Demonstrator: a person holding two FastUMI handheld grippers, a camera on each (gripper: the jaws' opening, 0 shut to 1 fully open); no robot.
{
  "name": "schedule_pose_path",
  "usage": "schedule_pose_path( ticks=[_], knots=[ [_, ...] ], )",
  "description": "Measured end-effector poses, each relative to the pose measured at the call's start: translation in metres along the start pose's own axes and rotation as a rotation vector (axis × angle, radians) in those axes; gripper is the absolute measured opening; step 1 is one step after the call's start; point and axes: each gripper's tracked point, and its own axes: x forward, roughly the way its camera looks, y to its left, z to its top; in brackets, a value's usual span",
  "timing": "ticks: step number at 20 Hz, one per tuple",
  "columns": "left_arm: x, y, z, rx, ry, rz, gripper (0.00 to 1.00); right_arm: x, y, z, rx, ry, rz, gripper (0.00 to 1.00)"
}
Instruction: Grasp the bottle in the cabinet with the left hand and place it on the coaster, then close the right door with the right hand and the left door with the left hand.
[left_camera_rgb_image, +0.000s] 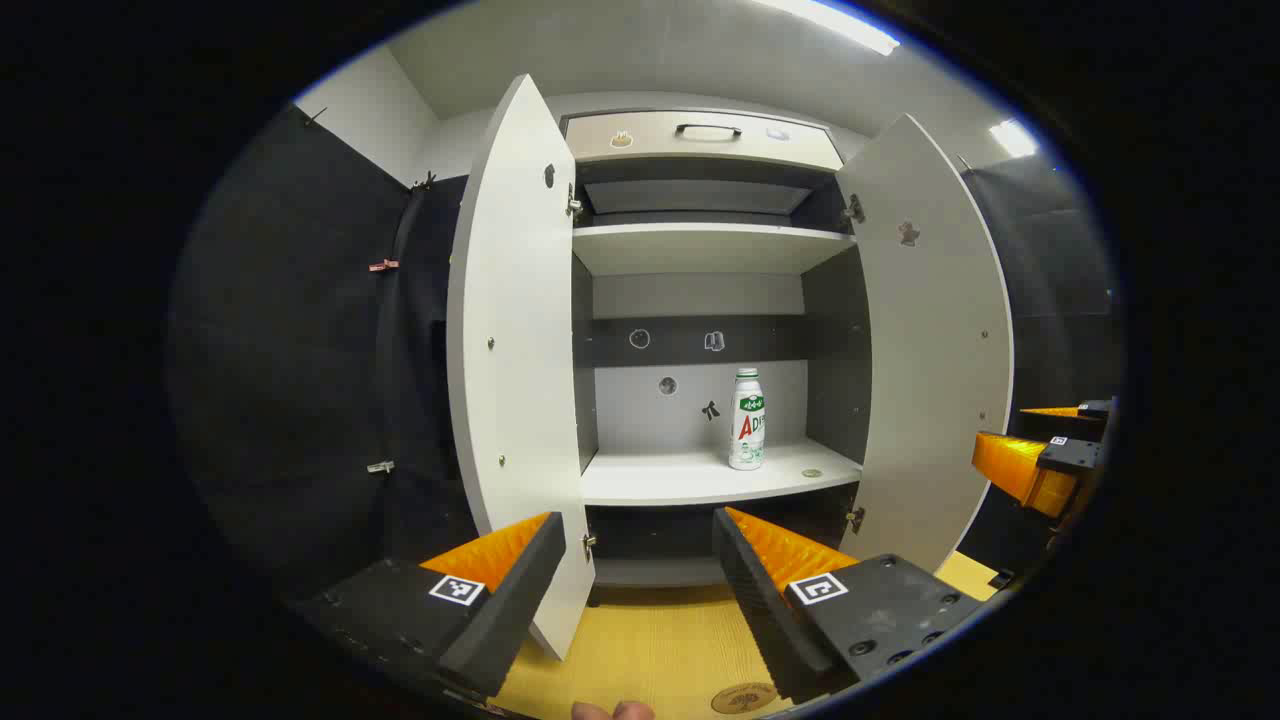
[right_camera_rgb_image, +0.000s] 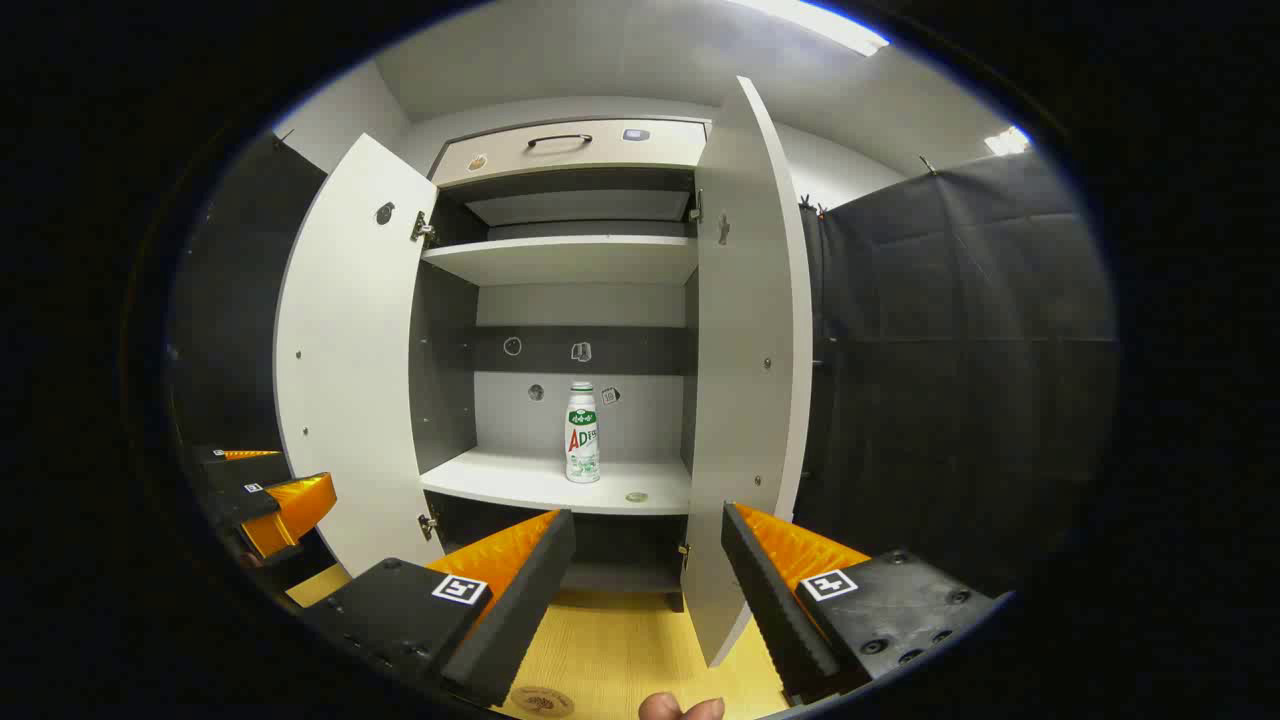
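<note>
Booth cabinet (left_camera_rgb_image: 700, 250) stands with left door (left_camera_rgb_image: 515, 340) and right door (left_camera_rgb_image: 925, 340) both open, so no step is done. Your bottle (left_camera_rgb_image: 746, 419) stands upright on the middle shelf (left_camera_rgb_image: 680, 478); the coaster (left_camera_rgb_image: 742, 697) lies bare on the tabletop (left_camera_rgb_image: 640, 650). Your left gripper (left_camera_rgb_image: 632, 560) and right gripper (right_camera_rgb_image: 645, 560) hold their fingers wide and empty, the bottle well ahead of both.

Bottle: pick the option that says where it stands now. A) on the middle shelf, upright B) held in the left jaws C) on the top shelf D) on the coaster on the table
A: the bottle stands upright on the middle shelf of the open cabinet, with both grippers open and away from it.
</note>
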Motion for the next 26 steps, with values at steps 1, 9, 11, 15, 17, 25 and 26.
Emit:
schedule_pose_path(
  ticks=[1,9,11,15,17,25,26],
  knots=[
    [0.0,0.001,-0.001,0.0,0.003,0.003,0.95,0.001,0.001,0.0,-0.006,0.001,0.0,0.98],
    [0.003,-0.002,0.0,0.007,0.001,0.007,0.95,0.001,0.0,0.0,-0.012,-0.004,0.009,0.98],
    [0.004,-0.004,0.0,0.002,0.001,0.003,0.95,0.001,-0.003,0.003,-0.014,-0.013,0.004,0.98],
    [0.006,-0.008,0.001,0.003,0.001,0.0,0.95,0.003,-0.008,0.005,-0.014,-0.017,-0.005,0.98],
    [0.008,-0.009,0.002,0.001,0.0,-0.002,0.95,0.004,-0.01,0.006,-0.013,-0.019,-0.008,0.98],
    [0.02,-0.018,0.011,0.004,-0.02,-0.013,0.95,0.004,-0.014,0.011,-0.014,-0.032,-0.008,0.98],
    [0.023,-0.022,0.013,0.004,-0.022,-0.021,0.95,0.004,-0.014,0.012,-0.013,-0.033,-0.006,0.98]
  ],
)
